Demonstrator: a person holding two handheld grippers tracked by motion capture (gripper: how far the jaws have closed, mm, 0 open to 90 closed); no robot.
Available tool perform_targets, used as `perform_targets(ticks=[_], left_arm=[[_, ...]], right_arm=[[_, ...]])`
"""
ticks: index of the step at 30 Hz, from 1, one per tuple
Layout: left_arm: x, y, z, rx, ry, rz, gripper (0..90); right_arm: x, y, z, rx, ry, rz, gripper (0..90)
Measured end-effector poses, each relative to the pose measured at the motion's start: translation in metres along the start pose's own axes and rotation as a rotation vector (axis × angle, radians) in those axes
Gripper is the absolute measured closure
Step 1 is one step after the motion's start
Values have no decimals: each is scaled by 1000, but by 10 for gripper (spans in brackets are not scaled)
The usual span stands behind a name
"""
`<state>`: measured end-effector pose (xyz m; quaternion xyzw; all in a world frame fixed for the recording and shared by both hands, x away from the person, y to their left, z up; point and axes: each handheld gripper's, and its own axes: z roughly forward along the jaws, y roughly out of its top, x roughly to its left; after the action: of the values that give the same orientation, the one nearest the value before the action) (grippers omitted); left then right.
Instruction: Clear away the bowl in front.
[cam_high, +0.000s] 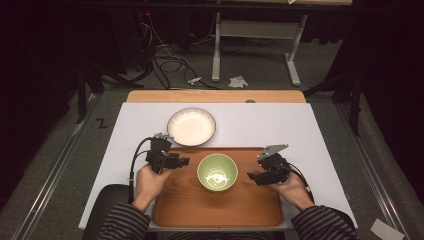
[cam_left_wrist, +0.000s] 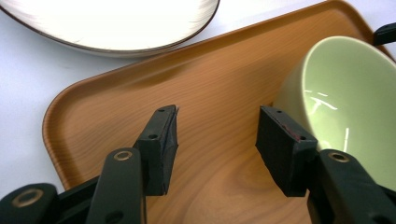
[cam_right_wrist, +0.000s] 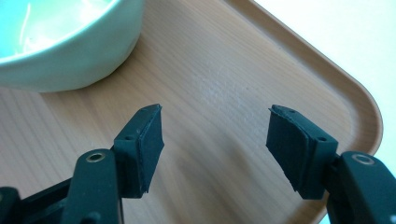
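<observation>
Green bowl (cam_high: 217, 171) sitting mid-frame on wooden tray (cam_high: 175, 210), round, no long axis. Left gripper (cam_high: 182, 161) hovering just left of it, jaws spread, empty. Right gripper (cam_high: 253, 176) flanking right side, also spread, empty. Left sitting slightly closer. White plate (cam_high: 191, 126) lying above tray.

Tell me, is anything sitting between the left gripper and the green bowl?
No. In the high view, bare wooden tray separates the left gripper from the green bowl.

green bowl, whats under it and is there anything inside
The green bowl stands on the wooden tray. Inside, only glare on bare glaze shows. The tray surface directly beneath it is covered.
</observation>
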<state>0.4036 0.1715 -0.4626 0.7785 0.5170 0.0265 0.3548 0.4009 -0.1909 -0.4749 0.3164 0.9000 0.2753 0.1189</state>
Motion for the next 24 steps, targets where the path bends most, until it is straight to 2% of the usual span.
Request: perform_targets(ticks=[5,9,15,21,22,24], left_arm=[[-2,-2,4,14,30,24,483],[-1,-3,10,37,24,25,478],[-1,-4,13,41,32,22,478],[-1,-6,18,62,61,38,478],[-1,-6,20,69,85,48,478],[-1,-6,22,73,86,51,477]], right_arm=[[0,0,1,-4,2,-3,375],[0,0,0,-4,3,-1,375],[0,0,1,-5,5,-12,375],[1,0,1,-2,6,-4,375],[0,0,1,-1,5,-9,375],[1,0,1,-2,6,-3,375]])
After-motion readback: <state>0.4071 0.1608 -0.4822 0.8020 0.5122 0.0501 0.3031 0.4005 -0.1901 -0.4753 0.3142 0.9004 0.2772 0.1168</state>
